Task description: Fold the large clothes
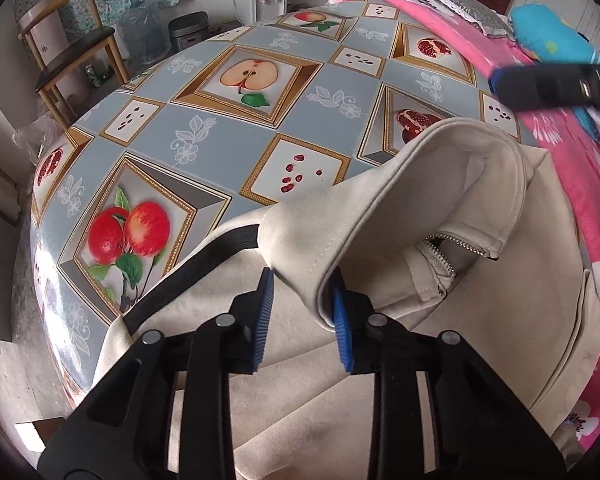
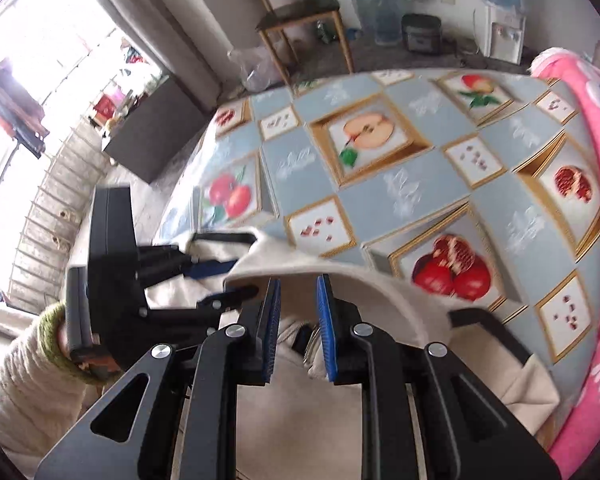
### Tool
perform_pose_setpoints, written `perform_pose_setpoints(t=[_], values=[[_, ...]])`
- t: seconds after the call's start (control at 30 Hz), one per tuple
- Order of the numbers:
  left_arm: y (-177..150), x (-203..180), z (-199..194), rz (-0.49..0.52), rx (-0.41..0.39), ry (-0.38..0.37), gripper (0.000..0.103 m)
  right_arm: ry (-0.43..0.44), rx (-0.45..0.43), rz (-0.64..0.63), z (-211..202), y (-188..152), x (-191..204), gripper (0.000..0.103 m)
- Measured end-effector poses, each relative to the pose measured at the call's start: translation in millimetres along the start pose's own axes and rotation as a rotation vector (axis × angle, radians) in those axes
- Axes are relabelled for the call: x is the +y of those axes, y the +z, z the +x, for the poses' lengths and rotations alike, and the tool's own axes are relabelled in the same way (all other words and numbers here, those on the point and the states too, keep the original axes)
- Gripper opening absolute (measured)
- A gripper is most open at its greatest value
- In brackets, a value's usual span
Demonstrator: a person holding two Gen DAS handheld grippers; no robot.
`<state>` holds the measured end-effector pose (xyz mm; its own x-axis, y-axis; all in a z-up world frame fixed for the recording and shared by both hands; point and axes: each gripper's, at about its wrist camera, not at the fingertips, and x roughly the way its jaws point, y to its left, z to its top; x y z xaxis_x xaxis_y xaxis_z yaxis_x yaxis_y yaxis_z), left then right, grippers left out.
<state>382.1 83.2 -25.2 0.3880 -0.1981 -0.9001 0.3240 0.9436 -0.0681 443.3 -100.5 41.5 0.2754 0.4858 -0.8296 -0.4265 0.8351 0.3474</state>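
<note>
The left gripper [image 1: 302, 312] has its blue-padded jaws set apart around a raised fold of the cream suede-like jacket with black trim [image 1: 380, 208], the pads not visibly pressing the cloth; the right gripper [image 2: 298, 320] likewise holds its jaws apart over the same jacket, though blur makes contact hard to judge. The jacket lies on the near edge of the desk, on the fruit-patterned blue-grey tablecloth [image 1: 236, 120]; its lower part is cut off by the frame; a pink floral blanket [image 1: 572, 148] lies beside it.
</note>
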Motion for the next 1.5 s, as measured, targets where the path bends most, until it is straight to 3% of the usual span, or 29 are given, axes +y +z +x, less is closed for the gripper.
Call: perform_pose_setpoints(t=[0.1,0.27,0.33,0.43,0.5,0.6,0.7,0.77,0.83,0.93,1.03,1.13,1.27,1.33,1.43,1.5], values=[[0.4,-3.8,-4.1,0.002,-0.022,0.001,0.011,-0.033,-0.003,0.099,15.3,25.6,-28.6,0.018],[-6.3,-14.2,-18.9,0.048,-0.058,0.035,0.006,-0.018,0.155,0.216,78.5,39.5,-69.9,0.015],[-10.1,-17.1,-27.0,0.062,-0.076,0.033,0.006,0.028,0.229,0.264,97.3,32.8,-84.1,0.015],[-14.5,-21.6,-35.9,0.090,-0.093,0.020,0.006,0.204,0.364,0.274,119.8,18.0,-85.3,0.015],[-18.0,-22.7,-39.7,0.099,-0.088,0.009,0.006,0.268,0.418,0.205,119.9,5.9,-71.7,0.015],[-23.8,-19.4,-46.9,0.085,-0.055,-0.048,0.011,0.298,0.432,0.096,107.0,-10.7,-50.9,0.015],[-31.8,-13.2,-61.4,0.052,-0.049,-0.127,0.019,0.283,0.427,0.018,98.0,-26.7,-36.4,0.015],[-37.9,-6.8,-71.8,0.018,-0.058,-0.180,0.034,0.264,0.404,-0.011,94.8,-33.1,-31.4,0.015],[-43.0,2.9,-81.2,-0.034,-0.074,-0.237,0.041,0.241,0.367,-0.051,88.6,-37.1,-25.6,0.015],[-46.5,22.2,-87.0,-0.160,-0.097,-0.302,0.051,0.206,0.319,-0.108,82.4,-43.8,-14.3,0.015],[-46.4,40.2,-70.8,-0.311,-0.053,-0.369,0.054,0.158,0.279,-0.168,78.1,-50.3,0.6,0.016],[-46.3,51.0,-41.8,-0.453,0.019,-0.430,0.055,0.119,0.239,-0.203,74.4,-54.2,9.2,0.016],[-42.3,49.6,-5.0,-0.542,0.082,-0.475,0.055,0.048,0.168,-0.285,65.5,-70.0,15.1,0.016],[-39.7,46.3,6.2,-0.561,0.094,-0.472,0.055,0.015,0.141,-0.313,65.0,-76.9,19.0,0.016],[-36.7,38.1,3.9,-0.535,0.064,-0.466,0.039,0.031,0.092,-0.281,50.7,-80.9,8.2,0.016],[-35.3,33.4,-4.3,-0.490,0.039,-0.432,0.037,0.044,0.052,-0.231,41.1,-82.9,-5.0,0.016]])
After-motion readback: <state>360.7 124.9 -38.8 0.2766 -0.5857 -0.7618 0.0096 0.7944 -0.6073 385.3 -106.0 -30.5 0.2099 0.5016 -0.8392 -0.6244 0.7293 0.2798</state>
